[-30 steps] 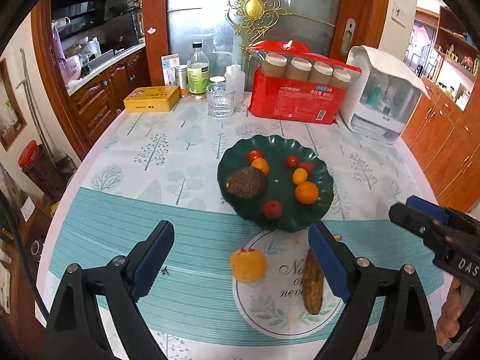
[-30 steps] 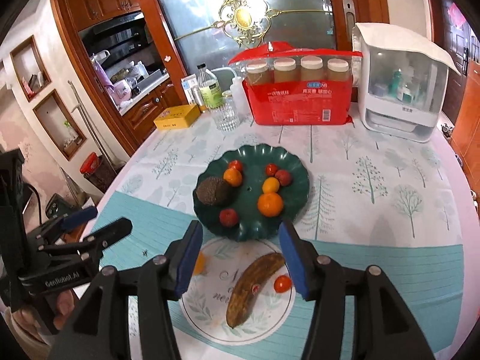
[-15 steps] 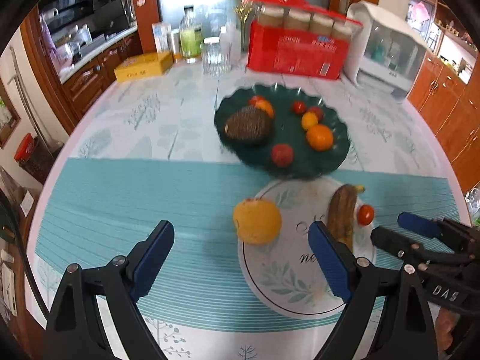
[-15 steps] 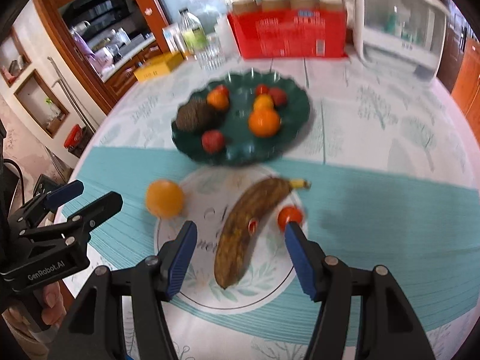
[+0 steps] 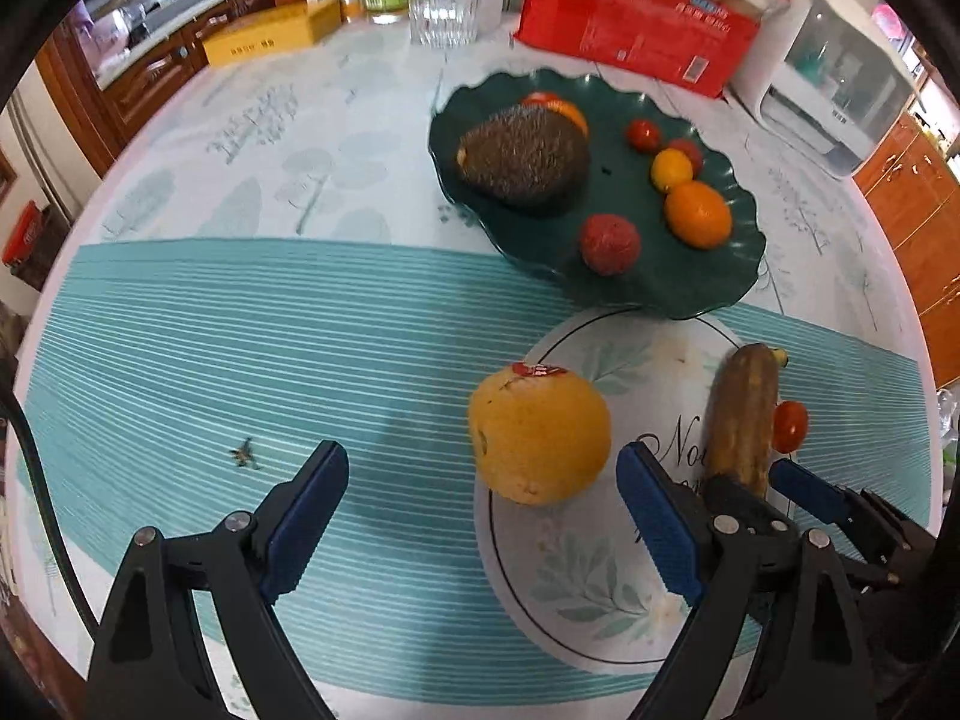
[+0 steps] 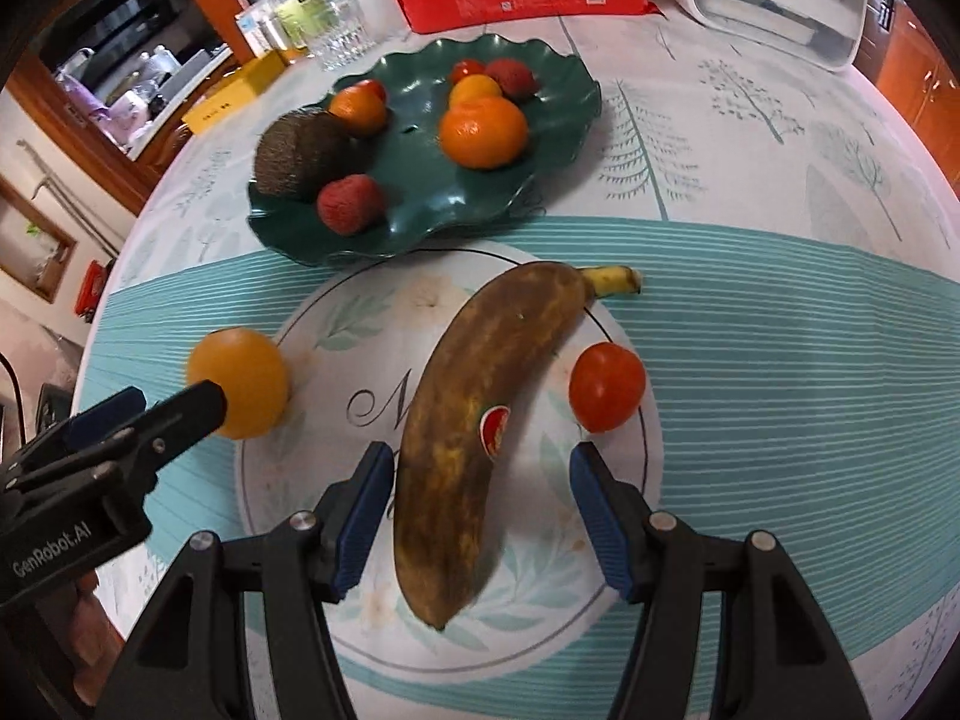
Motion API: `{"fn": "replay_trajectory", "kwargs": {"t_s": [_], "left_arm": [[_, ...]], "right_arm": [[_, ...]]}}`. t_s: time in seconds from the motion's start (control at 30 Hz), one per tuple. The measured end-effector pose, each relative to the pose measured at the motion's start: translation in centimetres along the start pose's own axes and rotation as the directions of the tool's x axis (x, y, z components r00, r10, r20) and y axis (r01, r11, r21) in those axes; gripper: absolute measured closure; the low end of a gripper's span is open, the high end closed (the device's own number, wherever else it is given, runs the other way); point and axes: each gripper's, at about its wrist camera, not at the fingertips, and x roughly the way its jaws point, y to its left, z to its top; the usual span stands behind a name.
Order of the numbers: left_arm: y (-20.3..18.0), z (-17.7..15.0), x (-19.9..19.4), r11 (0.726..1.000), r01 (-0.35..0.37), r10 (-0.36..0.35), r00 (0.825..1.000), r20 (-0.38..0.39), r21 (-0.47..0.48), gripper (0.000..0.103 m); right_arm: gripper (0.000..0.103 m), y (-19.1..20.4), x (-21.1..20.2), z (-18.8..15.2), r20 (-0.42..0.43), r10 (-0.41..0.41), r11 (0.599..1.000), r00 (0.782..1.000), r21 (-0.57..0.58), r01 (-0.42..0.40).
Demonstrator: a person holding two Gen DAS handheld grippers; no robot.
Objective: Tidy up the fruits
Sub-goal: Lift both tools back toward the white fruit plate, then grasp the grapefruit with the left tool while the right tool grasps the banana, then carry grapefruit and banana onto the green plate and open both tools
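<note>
My right tongs [image 6: 480, 510] hang low, spread wide astride the banana [image 6: 480, 420]; my left tongs [image 5: 480, 516], also wide, face the orange [image 5: 539, 437] at the plate's rim [image 5: 498, 534].

The left gripper [image 6: 207, 399], seen from the right wrist view, bore the white lettering "GenRobot.AI" on its black body. The round printed mat [image 6: 336, 330] under the banana carried dark cursive script, of which only a capital "N" showed in the right wrist view and "No" in the left wrist view. The red package [image 5: 636, 36] carried white Chinese characters and a barcode, too blurred to read. The red stickers on the banana [image 6: 480, 420] and the yellow-orange fruit [image 5: 540, 438] were illegible.
</note>
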Motion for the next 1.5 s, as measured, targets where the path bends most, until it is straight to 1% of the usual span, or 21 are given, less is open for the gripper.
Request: {"fn": "replay_trajectory", "kwargs": {"t_s": [0.1, 0.37, 0.43, 0.5, 0.6, 0.63, 0.7, 0.8, 0.93, 1.03, 1.3, 1.5], "left_arm": [[0.1, 0.4, 1.0, 0.999, 0.027, -0.028, 0.999, -0.029, -0.017, 0.013], [0.4, 1.2, 3.1, 0.994, 0.099, -0.104, 0.990, -0.098, -0.052, 0.028], [0.3, 1.1, 3.4, 0.992, 0.111, -0.116, 0.988, -0.104, -0.056, 0.031], [0.1, 1.1, 3.5, 0.994, 0.103, -0.107, 0.990, -0.096, -0.043, 0.035], [-0.4, 1.2, 3.6, 0.994, 0.103, -0.105, 0.991, -0.078, -0.028, 0.044], [-0.6, 1.2, 3.6, 0.994, 0.108, -0.109, 0.991, -0.072, -0.024, 0.050], [-1.1, 1.1, 3.5, 0.996, 0.093, -0.094, 0.994, -0.061, -0.013, 0.050], [-1.6, 0.9, 3.3, 0.997, 0.071, -0.070, 0.997, -0.042, 0.013, 0.051], [-1.4, 0.7, 3.0, 0.995, 0.097, -0.097, 0.994, -0.045, -0.002, 0.052], [-1.1, 0.6, 2.3, 0.996, 0.091, -0.091, 0.995, -0.027, -0.001, 0.052], [-0.9, 0.3, 0.5, 0.995, 0.098, -0.098, 0.995, -0.010, 0.005, 0.052], [-1.3, 0.6, -1.4, 0.994, 0.108, -0.107, 0.994, -0.006, 0.025, 0.052]], "right_arm": [[0.042, 0.8, 0.3, 0.1, 0.023, -0.039, 0.999, 0.999, -0.019, 0.040], [0.042, 2.4, 1.4, 0.8, 0.081, -0.147, 0.985, 0.986, -0.079, 0.153], [0.050, 2.7, 1.5, 0.9, 0.102, -0.157, 0.982, 0.982, -0.093, 0.167], [0.056, 2.7, 1.4, 0.9, 0.112, -0.168, 0.979, 0.979, -0.095, 0.179], [0.057, 2.4, 1.2, 0.8, 0.119, -0.144, 0.984, 0.982, -0.089, 0.155], [0.058, 2.3, 1.2, 0.8, 0.119, -0.135, 0.985, 0.984, -0.089, 0.146], [0.061, 2.3, 1.2, 0.8, 0.118, -0.118, 0.987, 0.986, -0.095, 0.130], [0.066, 2.3, 1.1, 0.8, 0.114, -0.069, 0.992, 0.991, -0.095, 0.079], [0.067, 2.2, 0.6, 0.4, 0.125, -0.031, 0.994, 0.992, -0.098, 0.044], [0.067, 2.1, -0.1, 0.3, 0.135, -0.006, 0.995, 0.991, -0.097, 0.019], [0.067, 2.0, -2.3, 0.5, 0.182, 0.029, 0.993, 0.983, -0.116, -0.008], [0.067, 2.2, -3.8, 0.6, 0.178, 0.040, 0.988, 0.983, -0.156, -0.012]]}}
